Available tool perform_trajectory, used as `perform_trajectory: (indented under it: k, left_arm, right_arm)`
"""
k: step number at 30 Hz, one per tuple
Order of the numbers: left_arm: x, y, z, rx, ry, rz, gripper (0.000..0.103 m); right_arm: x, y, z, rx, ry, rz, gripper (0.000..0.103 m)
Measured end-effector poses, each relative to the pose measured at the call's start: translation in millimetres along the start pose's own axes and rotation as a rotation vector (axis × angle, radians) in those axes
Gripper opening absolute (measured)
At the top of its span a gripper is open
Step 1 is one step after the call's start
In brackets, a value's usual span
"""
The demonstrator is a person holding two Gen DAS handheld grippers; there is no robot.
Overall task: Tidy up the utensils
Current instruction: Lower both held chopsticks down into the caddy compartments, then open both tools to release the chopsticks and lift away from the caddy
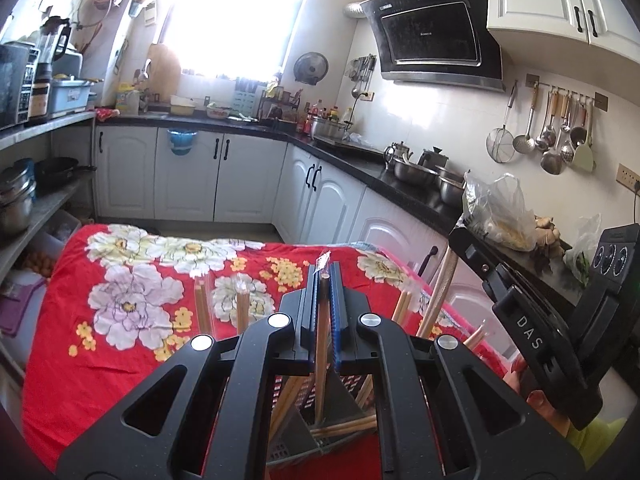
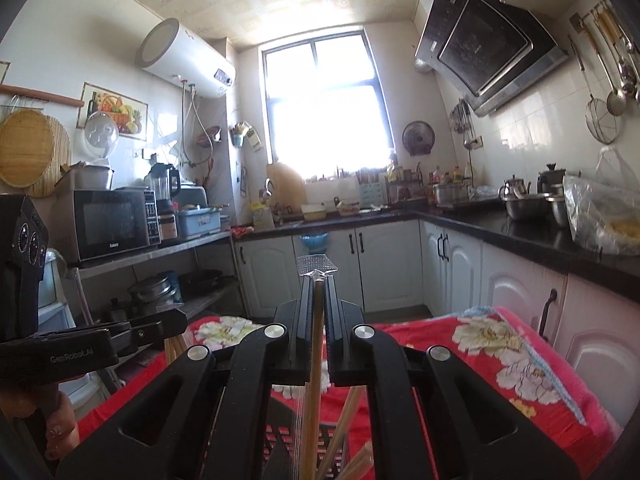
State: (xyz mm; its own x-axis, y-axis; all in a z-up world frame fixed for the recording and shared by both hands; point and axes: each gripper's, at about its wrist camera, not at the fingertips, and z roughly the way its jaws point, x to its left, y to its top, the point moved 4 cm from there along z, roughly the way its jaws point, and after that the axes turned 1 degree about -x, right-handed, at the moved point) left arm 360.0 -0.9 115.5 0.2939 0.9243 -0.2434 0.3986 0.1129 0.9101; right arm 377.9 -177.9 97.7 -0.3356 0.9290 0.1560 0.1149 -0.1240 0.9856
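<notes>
While closed on one wrapped chopstick apiece, both tongs hang over the grey slotted holder on the red flowered cloth. Left tongs: pinched narrow about mid-stick, crinkled wrapper poking past the tips, lower end down in the holder just beneath. Right tongs: likewise clamped on a chopstick, more sticks leaning below. Probably light, stiff, slick in plastic; best gripped mid-length, squarely. Slim, round, pale wood.

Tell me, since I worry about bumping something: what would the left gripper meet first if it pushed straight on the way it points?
Nothing close: the left gripper, shut on a wrapped chopstick, points out above the red floral cloth toward the white cabinets. Depth is unclear.
</notes>
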Motion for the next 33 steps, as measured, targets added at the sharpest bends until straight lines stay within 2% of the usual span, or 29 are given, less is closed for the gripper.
perform_trajectory:
  k: [15, 29, 33]
  left_arm:
    - [7.6, -25.5, 2.3, 0.054, -0.010, -0.023, 0.003]
    - [14.2, -40.9, -4.2, 0.114, 0.001, -0.051, 0.003]
    - [17.0, -43.1, -5.7, 0.130, 0.007, -0.061, 0.016]
  right_arm:
    - [-2.6, -20.8, -17.1, 0.127, 0.023, 0.082, 0.006]
    - [1.5, -26.8, -25.9, 0.216, 0.009, 0.087, 0.010]
    - [2.0, -26.2, -28.6, 0.226, 0.009, 0.091, 0.016]
